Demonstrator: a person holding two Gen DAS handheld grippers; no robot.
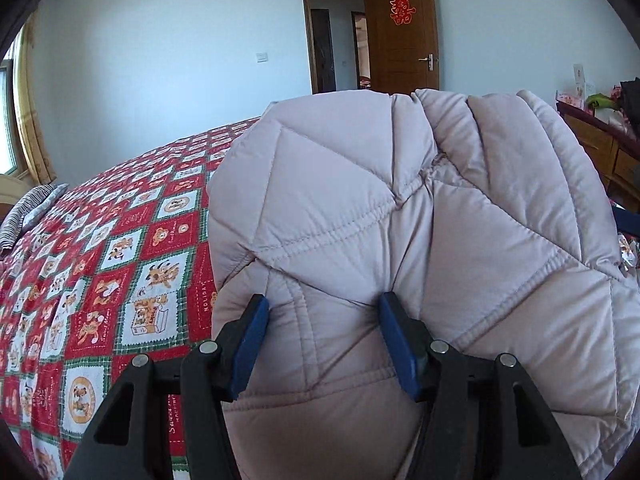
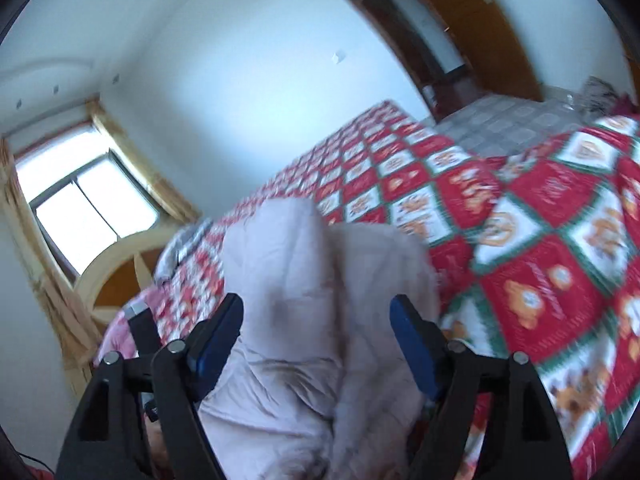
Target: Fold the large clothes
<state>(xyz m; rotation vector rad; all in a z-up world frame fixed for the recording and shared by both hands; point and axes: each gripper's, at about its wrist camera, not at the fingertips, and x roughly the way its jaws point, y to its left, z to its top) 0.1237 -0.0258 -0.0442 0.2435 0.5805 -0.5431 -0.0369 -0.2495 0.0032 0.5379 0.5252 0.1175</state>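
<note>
A pale pink-grey quilted jacket (image 1: 400, 208) is bunched up and fills the middle and right of the left wrist view, above the bed. My left gripper (image 1: 322, 304) is shut on a thick fold of it, and its blue pads (image 1: 252, 344) press in from both sides. In the blurred right wrist view the same jacket (image 2: 312, 280) lies folded over itself between the fingers of my right gripper (image 2: 318, 308). That gripper's jaws stand wide open, and its blue pads (image 2: 412, 344) sit beside the cloth without pinching it.
The bed carries a red, white and green checked cover (image 1: 120, 260) with cartoon prints. A striped pillow (image 1: 24, 216) lies at its far left. A wooden door (image 1: 404, 28) stands open behind, a wooden dresser (image 1: 600, 148) at right, and a window (image 2: 88, 208) by the headboard.
</note>
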